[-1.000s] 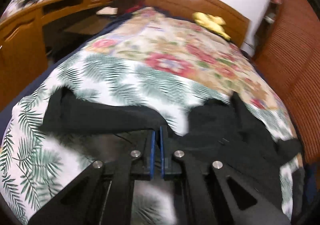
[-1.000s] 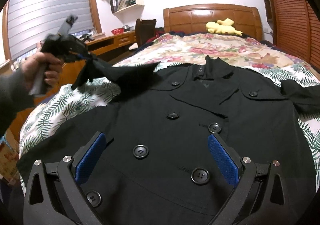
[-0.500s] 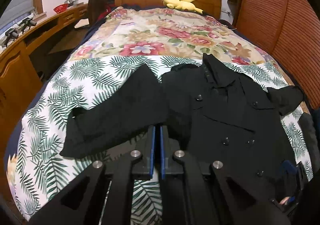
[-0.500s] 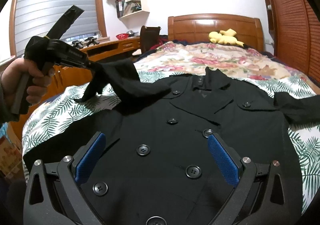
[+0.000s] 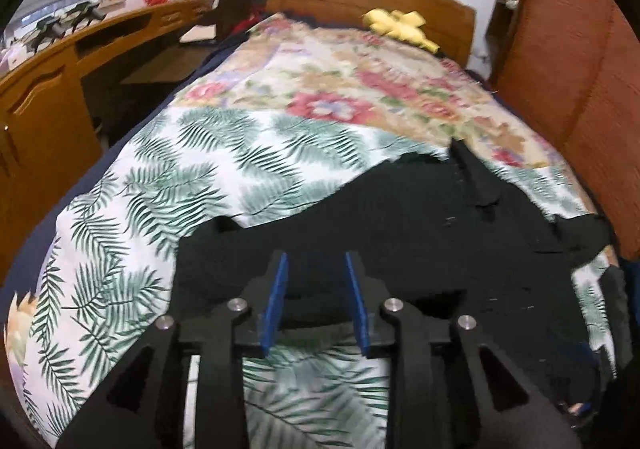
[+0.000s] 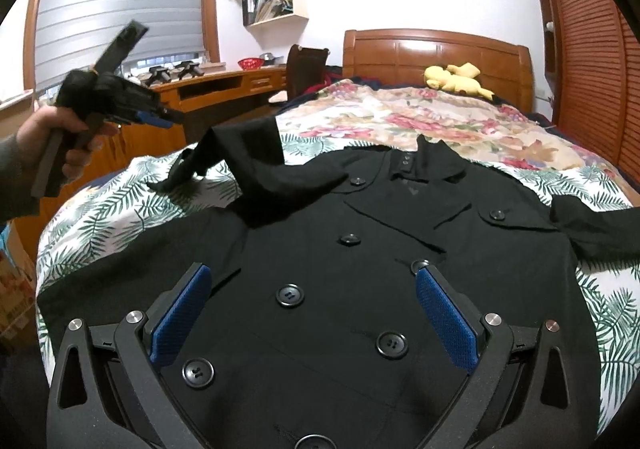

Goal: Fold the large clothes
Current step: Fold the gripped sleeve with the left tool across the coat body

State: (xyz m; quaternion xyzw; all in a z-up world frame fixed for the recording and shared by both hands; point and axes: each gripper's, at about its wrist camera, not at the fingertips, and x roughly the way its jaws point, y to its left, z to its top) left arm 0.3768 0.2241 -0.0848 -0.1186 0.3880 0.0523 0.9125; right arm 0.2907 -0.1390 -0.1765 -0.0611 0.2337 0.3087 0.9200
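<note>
Your black coat (image 6: 360, 249) lies face up and buttoned on the bed (image 6: 460, 121), collar toward the wooden headboard (image 6: 436, 53). Its one sleeve (image 6: 256, 165) is thrown inward across the chest, the cuff end draped loose on the palm-print sheet (image 6: 104, 209); the other sleeve (image 6: 592, 225) reaches out toward the louvred doors. Your left gripper (image 6: 170, 120), which you hold up beside the bed, has its jaws opening, and nothing is between them: in the right wrist view the cuff hangs apart from the blue pads (image 5: 276, 301). Your right gripper (image 6: 312, 313) hovers over the coat's lower front with its jaws spread wide and empty, two rows of buttons showing between them. A yellow plush toy (image 6: 456, 78) rests by the headboard, and a wooden desk (image 6: 224, 83) runs along the window side.
</note>
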